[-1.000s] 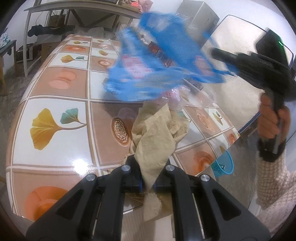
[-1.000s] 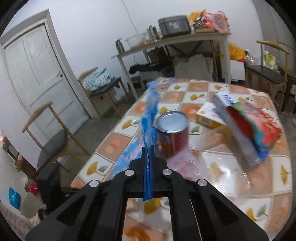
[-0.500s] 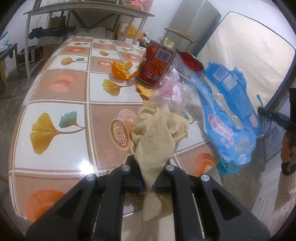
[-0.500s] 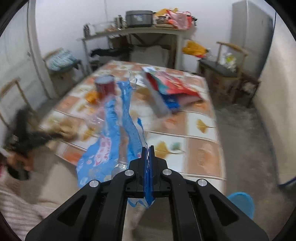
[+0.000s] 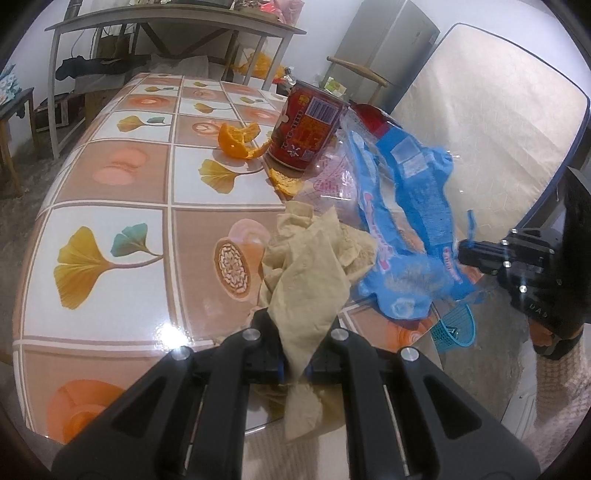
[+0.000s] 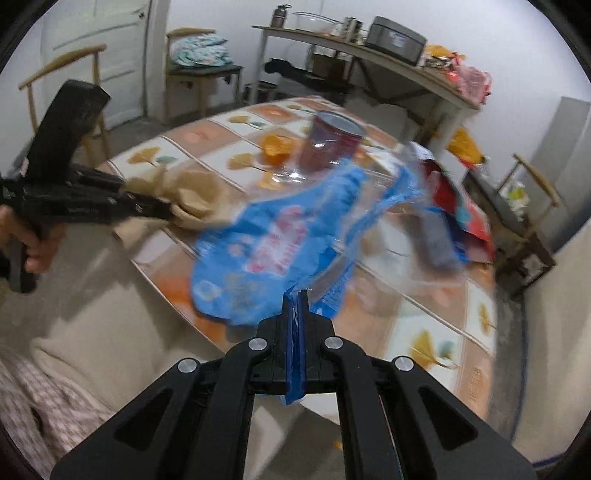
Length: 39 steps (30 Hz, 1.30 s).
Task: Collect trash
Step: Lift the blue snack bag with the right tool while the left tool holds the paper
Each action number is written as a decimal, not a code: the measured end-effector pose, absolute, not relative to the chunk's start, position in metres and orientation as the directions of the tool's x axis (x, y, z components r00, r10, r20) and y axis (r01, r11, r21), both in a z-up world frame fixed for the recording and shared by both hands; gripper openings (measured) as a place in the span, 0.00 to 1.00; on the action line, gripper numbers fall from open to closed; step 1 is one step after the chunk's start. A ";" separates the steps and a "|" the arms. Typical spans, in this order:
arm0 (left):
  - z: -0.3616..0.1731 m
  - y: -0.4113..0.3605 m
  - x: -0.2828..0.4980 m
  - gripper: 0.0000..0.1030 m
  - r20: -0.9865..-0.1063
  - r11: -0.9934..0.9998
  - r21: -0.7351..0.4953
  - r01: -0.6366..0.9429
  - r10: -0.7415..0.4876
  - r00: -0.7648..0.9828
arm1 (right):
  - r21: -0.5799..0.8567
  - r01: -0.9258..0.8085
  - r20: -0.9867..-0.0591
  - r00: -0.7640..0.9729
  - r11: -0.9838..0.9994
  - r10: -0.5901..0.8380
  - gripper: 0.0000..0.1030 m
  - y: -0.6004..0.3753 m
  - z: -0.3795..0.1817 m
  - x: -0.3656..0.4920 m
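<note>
Left gripper (image 5: 293, 363) clamped on crumpled tan paper (image 5: 310, 266) at the table's (image 5: 110, 192) near edge. Right gripper (image 6: 294, 328) pinched shut on blue wrapper (image 6: 266, 243), dangling off the corner. Could snag the red can (image 5: 306, 129) and tip it.

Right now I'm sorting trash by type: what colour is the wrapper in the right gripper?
Blue wrapper with pink print; clearest in the left wrist view.

A tiled table (image 5: 110, 177) with leaf and flower prints fills the middle. Behind it, at twelve o'clock, stands a long shelf table (image 5: 177, 22). At two o'clock — a mattress (image 5: 480, 122) leaning upright, beside a grey fridge (image 5: 391, 44) and a wooden chair (image 5: 354, 70).
</note>
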<state>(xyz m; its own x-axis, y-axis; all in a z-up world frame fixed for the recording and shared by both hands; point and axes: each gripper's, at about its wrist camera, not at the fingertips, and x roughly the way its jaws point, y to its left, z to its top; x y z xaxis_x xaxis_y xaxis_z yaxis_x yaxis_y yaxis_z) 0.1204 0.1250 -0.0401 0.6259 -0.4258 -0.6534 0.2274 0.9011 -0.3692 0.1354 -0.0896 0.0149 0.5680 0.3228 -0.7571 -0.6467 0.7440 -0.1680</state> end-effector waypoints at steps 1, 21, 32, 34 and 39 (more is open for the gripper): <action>-0.040 0.125 0.120 0.06 -0.652 0.900 -0.371 0.230 -0.429 0.626 | -0.144 -0.659 -0.759 0.552 0.738 0.345 0.03 -0.086 0.013 0.136; -0.043 0.129 0.126 0.06 -0.628 0.872 -0.415 0.259 -0.481 0.612 | 0.497 -0.664 -0.516 0.292 0.559 0.806 0.56 -0.158 0.039 0.160; -0.044 0.129 0.126 0.06 -0.630 0.874 -0.411 0.260 -0.478 0.612 | 0.441 -0.478 -0.640 0.426 0.759 0.640 0.56 -0.170 0.013 0.186; -0.043 0.129 0.126 0.06 -0.631 0.875 -0.408 0.260 -0.477 0.612 | 0.382 -0.509 -0.674 0.417 0.771 0.610 0.56 -0.155 0.007 0.181; -0.043 0.129 0.126 0.06 -0.632 0.875 -0.409 0.260 -0.477 0.611 | 0.187 -0.591 -0.752 0.427 0.784 0.502 0.64 -0.116 -0.002 0.174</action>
<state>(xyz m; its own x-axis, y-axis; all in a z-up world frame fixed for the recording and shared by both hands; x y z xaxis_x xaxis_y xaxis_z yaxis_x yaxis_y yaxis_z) 0.1262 0.1293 -0.0430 0.6107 -0.4771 -0.6320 0.2603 0.8747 -0.4088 0.1739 -0.1161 -0.0018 0.4272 0.5016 -0.7522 -0.5912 0.7845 0.1873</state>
